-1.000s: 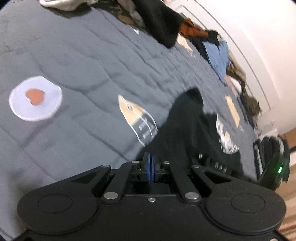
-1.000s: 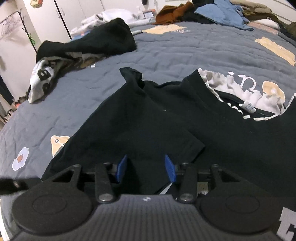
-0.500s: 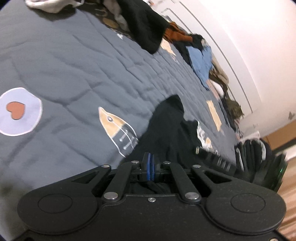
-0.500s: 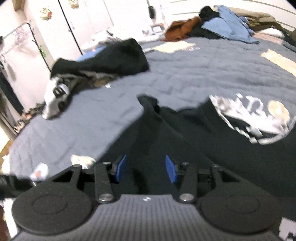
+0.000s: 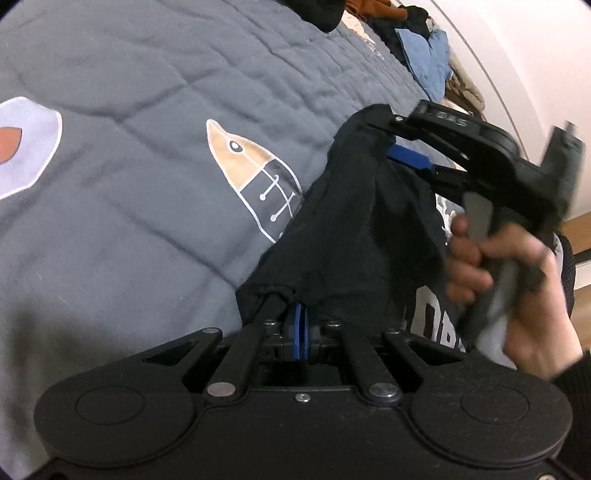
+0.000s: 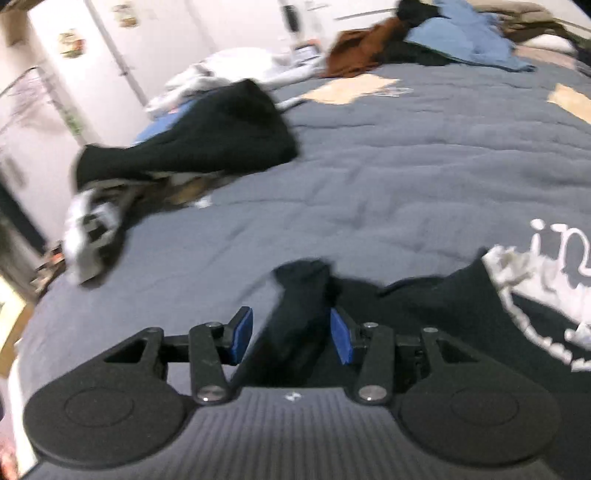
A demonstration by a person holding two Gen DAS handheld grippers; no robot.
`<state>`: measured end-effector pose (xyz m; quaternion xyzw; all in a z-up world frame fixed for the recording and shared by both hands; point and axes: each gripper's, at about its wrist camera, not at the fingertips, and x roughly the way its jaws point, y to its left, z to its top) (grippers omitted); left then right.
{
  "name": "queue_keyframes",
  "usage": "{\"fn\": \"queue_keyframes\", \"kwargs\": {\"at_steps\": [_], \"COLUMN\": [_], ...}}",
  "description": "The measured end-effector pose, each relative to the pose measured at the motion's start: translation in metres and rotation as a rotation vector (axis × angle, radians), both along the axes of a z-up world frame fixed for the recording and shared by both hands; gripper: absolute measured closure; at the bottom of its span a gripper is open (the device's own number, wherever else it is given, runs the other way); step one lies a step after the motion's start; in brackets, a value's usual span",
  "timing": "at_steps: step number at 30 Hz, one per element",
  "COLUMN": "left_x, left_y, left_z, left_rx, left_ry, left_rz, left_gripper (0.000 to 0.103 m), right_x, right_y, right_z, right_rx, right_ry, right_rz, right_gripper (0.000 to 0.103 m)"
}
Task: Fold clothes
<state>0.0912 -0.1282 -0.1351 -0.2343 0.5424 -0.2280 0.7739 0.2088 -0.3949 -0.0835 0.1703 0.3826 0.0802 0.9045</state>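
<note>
The black T-shirt lies on the grey quilted bed, partly lifted; it looks a light, limp knit that sags and bunches wherever it is not held, so it probably handles best by its hems and sleeve edges, two points at once. The left tool has its blue pads pressed together on a gathered corner of the shirt. The right tool, gripped by a hand, stands with pads apart, a dark fold of the shirt between them; no pinch shows. On the shirt, a white print looks stiffer than the cloth around it. Beyond the shirt, a black heap and blue and brown clothes sit crumpled on the matte, soft, stitched quilt.
</note>
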Motion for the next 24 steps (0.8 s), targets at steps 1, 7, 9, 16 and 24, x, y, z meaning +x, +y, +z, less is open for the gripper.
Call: {"fn": "queue_keyframes", "kwargs": {"at_steps": [1, 7, 9, 16, 24], "left_x": [-0.001, -0.003, -0.003, 0.0, -0.002], "left_y": [-0.001, 0.001, 0.0, -0.003, -0.003], "left_z": [0.001, 0.001, 0.003, 0.003, 0.004], "left_rx": [0.009, 0.003, 0.005, 0.009, 0.013], "left_ry": [-0.008, -0.003, -0.005, -0.005, -0.011], "left_rz": [-0.005, -0.009, -0.01, -0.006, -0.01], "left_gripper": [0.1, 0.1, 0.1, 0.1, 0.1], "right_x": [-0.001, -0.005, -0.007, -0.009, 0.028], "right_y": [-0.001, -0.01, -0.012, -0.021, -0.034], "right_z": [0.002, 0.012, 0.015, 0.03, -0.028], "right_rx": [0.003, 0.018, 0.023, 0.173, 0.399], "right_ry": [-0.008, -0.055, -0.071, -0.08, 0.075], "right_rz": [0.001, 0.01, 0.013, 0.114, 0.029], "right_gripper": [0.057, 0.057, 0.057, 0.057, 0.058]}}
